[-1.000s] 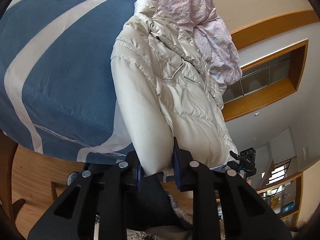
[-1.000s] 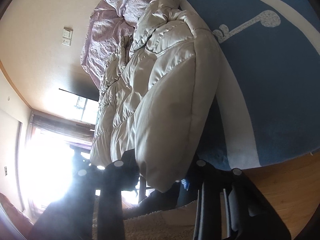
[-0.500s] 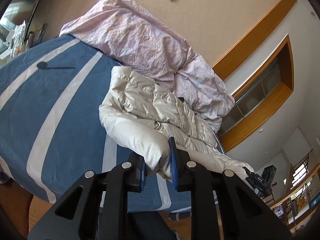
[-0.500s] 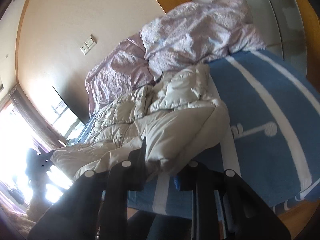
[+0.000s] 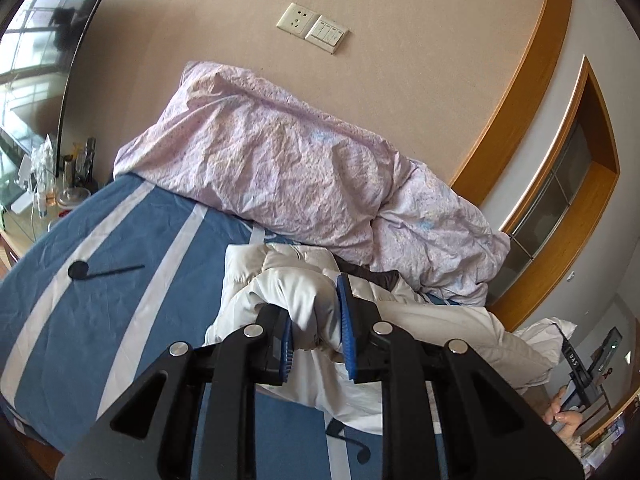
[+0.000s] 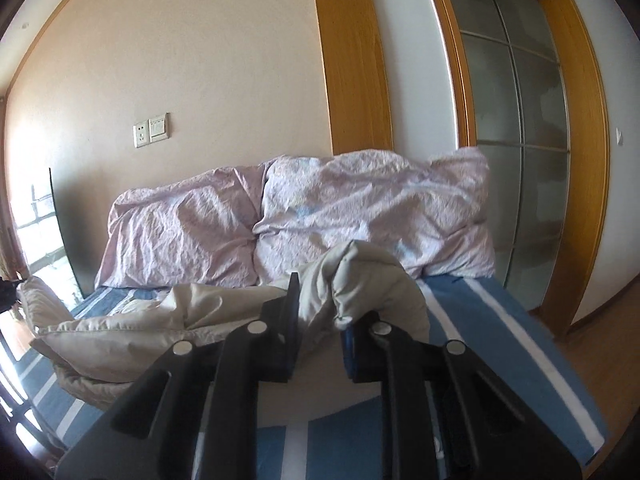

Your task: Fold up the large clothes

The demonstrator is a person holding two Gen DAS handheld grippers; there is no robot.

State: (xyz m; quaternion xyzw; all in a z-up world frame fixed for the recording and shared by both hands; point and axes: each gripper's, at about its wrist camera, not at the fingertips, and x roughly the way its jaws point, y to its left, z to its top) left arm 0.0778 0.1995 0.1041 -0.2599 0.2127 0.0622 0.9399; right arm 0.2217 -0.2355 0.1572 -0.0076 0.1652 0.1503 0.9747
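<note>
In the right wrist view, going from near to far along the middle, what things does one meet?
Right gripper, its jaws closing on a fold of the jacket → pillows → wall.

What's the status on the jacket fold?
Left gripper shut on puffer jacket. Right gripper closing on its other end. Jacket lifted over blue bedspread; pillows behind, clear.
</note>
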